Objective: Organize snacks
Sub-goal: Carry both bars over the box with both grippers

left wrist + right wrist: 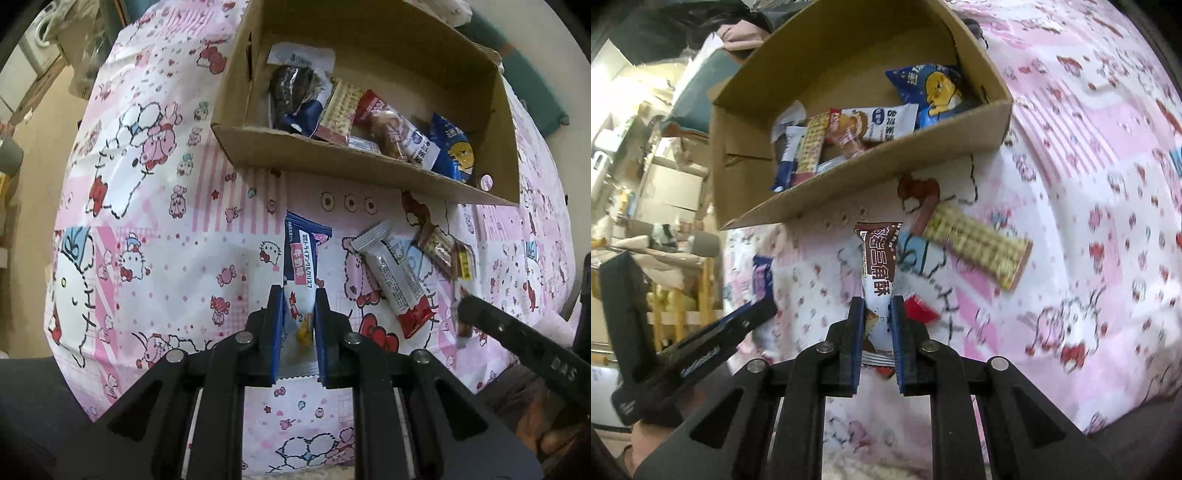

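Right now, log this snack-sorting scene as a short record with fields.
surface: pink cartoon-print cloth
container: open cardboard box, several snack packets already inside
left tool: shut on a blue-and-white wafer packet
right tool: shut on a brown-and-white packet
loose on the cloth: silver packet with a red end; yellow cracker packet
still to do: both held packets are outside the box

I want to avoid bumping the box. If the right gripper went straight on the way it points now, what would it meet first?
Probably the pink patterned cloth, just short of the cardboard box. The right gripper, shut on a brown-and-white snack packet, angles steeply down, so the packet's tip would touch first. Depth is uncertain.
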{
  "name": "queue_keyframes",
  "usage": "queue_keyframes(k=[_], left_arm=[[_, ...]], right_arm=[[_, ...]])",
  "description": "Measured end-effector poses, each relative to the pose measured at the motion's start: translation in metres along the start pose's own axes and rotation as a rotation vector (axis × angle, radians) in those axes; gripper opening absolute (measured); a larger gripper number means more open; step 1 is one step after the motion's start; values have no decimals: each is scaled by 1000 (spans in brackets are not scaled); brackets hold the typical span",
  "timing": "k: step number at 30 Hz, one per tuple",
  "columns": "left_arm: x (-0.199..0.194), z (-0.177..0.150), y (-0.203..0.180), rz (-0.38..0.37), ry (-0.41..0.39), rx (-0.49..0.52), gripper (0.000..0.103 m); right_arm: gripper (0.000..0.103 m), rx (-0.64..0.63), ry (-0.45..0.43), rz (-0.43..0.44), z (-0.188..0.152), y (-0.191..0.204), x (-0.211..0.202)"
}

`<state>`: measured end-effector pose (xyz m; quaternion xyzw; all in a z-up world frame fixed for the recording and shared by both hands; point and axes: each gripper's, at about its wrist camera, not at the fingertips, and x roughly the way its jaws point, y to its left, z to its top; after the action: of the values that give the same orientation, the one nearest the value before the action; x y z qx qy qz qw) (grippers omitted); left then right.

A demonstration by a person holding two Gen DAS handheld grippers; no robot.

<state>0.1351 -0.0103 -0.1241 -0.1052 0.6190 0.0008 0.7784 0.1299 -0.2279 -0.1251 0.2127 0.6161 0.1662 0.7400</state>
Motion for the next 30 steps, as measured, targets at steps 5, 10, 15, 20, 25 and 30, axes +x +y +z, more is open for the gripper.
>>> queue_keyframes(k=[5,10,15,20,25,30], left_arm=[[-5,-2,7,15,-17,-16,13],[-22,-1,11,53,-73,-4,13],[-55,6,17,41,-162,-12,13],[-83,23,9,17,-273,-2,13],[-100,45,-2,27,-335,36,13],[-102,66,-8,36,-355,40,13]], right_arm=[[15,-17,-23,33,-8,5,-12],[15,-19,-62,67,-6,6,-24],[15,-34,-155,148,5,14,-44],[15,1,-219,229,20,12,-52],[15,-14,-278,265,36,16,-64],[15,-29,-314,265,51,17,-70]])
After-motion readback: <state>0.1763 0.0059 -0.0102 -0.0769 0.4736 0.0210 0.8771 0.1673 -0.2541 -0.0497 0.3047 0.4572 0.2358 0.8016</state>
